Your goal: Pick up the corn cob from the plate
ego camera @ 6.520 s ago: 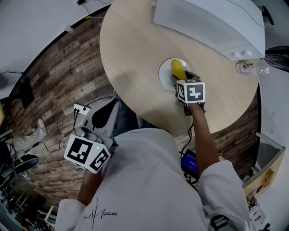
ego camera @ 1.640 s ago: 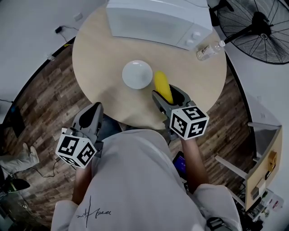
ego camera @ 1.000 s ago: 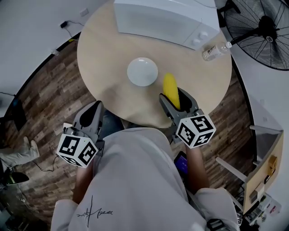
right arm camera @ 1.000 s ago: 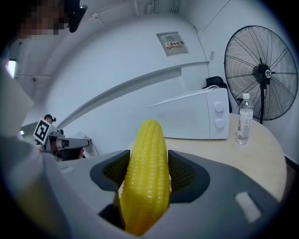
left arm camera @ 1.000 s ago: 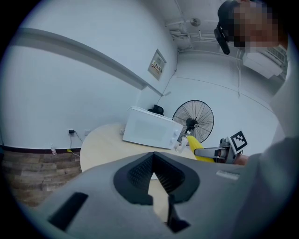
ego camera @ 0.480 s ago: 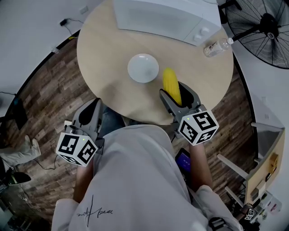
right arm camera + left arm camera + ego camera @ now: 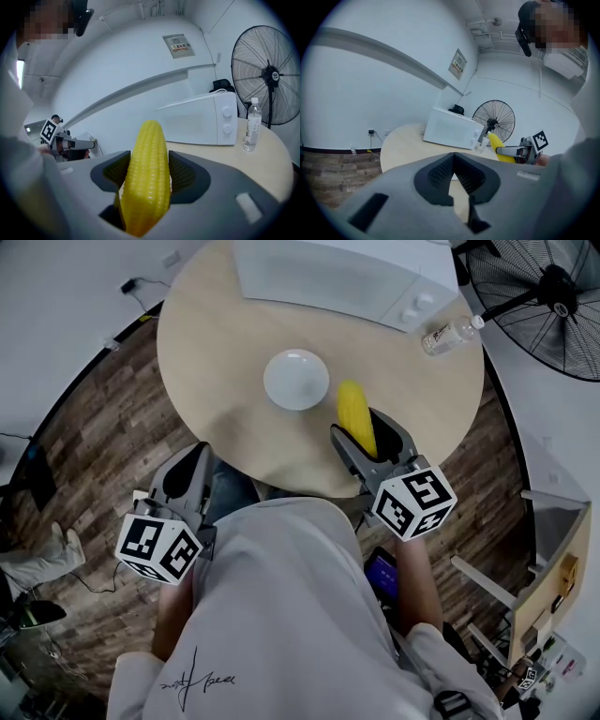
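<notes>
We have the corn cob (image 7: 353, 412) clamped in the right tongs (image 7: 359, 427). The right gripper view shows the ribbed pads pressed on both flanks of the cob (image 7: 147, 159), with nothing else between them. It hangs above the tabletop (image 7: 216, 343) toward the near edge, just beside the plate (image 7: 296, 381), which sits bare at the centre, so we judge the pick-up all but done. To finish it well we want steady pressure and no more. The kernels look smooth and rounded, so a slack clamp could let the cob slide, and a hard one could bruise it. Most of the cob reaches out beyond the pads, so we should carry it level and avoid quick wrist turns that would lever it loose. The left tongs (image 7: 194, 465) hang off the near-left edge of the tabletop, pads together on nothing (image 7: 453, 159), and are best left out of the way.
</notes>
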A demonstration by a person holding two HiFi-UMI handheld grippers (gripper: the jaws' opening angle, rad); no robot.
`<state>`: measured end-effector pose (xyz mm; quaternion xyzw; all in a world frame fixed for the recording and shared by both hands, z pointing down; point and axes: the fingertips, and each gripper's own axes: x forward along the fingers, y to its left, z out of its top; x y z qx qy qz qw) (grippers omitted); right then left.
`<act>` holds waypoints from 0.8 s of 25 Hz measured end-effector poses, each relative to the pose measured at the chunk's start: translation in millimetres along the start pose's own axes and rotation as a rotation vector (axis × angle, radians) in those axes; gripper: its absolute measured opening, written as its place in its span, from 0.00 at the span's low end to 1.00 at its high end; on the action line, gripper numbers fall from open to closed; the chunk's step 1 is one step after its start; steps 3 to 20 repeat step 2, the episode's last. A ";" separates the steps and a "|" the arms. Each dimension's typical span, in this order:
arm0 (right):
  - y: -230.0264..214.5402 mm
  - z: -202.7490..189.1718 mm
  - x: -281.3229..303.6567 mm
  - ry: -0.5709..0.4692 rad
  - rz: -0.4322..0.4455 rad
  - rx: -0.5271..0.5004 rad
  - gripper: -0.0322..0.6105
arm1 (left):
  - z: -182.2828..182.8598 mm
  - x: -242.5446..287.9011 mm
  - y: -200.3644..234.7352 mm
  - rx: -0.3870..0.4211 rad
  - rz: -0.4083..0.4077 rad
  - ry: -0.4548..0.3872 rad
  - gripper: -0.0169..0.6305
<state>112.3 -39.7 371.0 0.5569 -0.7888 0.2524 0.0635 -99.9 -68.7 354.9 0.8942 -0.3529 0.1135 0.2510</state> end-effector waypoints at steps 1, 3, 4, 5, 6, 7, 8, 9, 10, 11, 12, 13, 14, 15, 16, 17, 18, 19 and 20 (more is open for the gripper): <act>1.1 0.5 0.0 -0.005 0.008 0.006 0.47 | -0.2 0.3 0.1 0.001 -0.001 0.001 0.03; 2.1 0.9 -0.1 -0.009 0.016 0.013 0.47 | -0.3 0.5 0.2 0.002 -0.002 0.001 0.03; 2.1 0.9 -0.1 -0.009 0.016 0.013 0.47 | -0.3 0.5 0.2 0.002 -0.002 0.001 0.03; 2.1 0.9 -0.1 -0.009 0.016 0.013 0.47 | -0.3 0.5 0.2 0.002 -0.002 0.001 0.03; 2.1 0.9 -0.1 -0.009 0.016 0.013 0.47 | -0.3 0.5 0.2 0.002 -0.002 0.001 0.03; 2.1 0.9 -0.1 -0.009 0.016 0.013 0.47 | -0.3 0.5 0.2 0.002 -0.002 0.001 0.03; 2.1 0.9 -0.1 -0.009 0.016 0.013 0.47 | -0.3 0.5 0.2 0.002 -0.002 0.001 0.03; 2.1 0.9 -0.1 -0.009 0.016 0.013 0.47 | -0.3 0.5 0.2 0.002 -0.002 0.001 0.03; 2.1 0.9 -0.1 -0.009 0.016 0.013 0.47 | -0.3 0.5 0.2 0.002 -0.002 0.001 0.03; 2.1 0.9 -0.1 -0.009 0.016 0.013 0.47 | -0.3 0.5 0.2 0.002 -0.002 0.001 0.03; 2.1 0.9 -0.1 -0.009 0.016 0.013 0.47 | -0.3 0.5 0.2 0.002 -0.002 0.001 0.03; 2.1 0.9 -0.1 -0.009 0.016 0.013 0.47 | -0.3 0.5 0.2 0.002 -0.002 0.001 0.03; 2.1 0.9 -0.1 -0.009 0.016 0.013 0.47 | -0.3 0.5 0.2 0.002 -0.002 0.001 0.03; 2.1 0.9 -0.1 -0.009 0.016 0.013 0.47 | -0.3 0.5 0.2 0.002 -0.002 0.001 0.03; 2.1 0.9 -0.1 -0.009 0.016 0.013 0.47 | -0.3 0.5 0.2 0.002 -0.002 0.001 0.03; 2.1 0.9 -0.1 -0.009 0.016 0.013 0.47 | -0.3 0.5 0.2 0.002 -0.002 0.001 0.03; 2.1 0.9 -0.1 -0.009 0.016 0.013 0.47 | -0.3 0.5 0.2 0.002 -0.002 0.001 0.03; 2.1 0.9 -0.1 -0.009 0.016 0.013 0.47 | -0.3 0.5 0.2 0.002 -0.002 0.001 0.03; 2.1 0.9 -0.1 -0.009 0.016 0.013 0.47 | -0.3 0.5 0.2 0.002 -0.002 0.001 0.03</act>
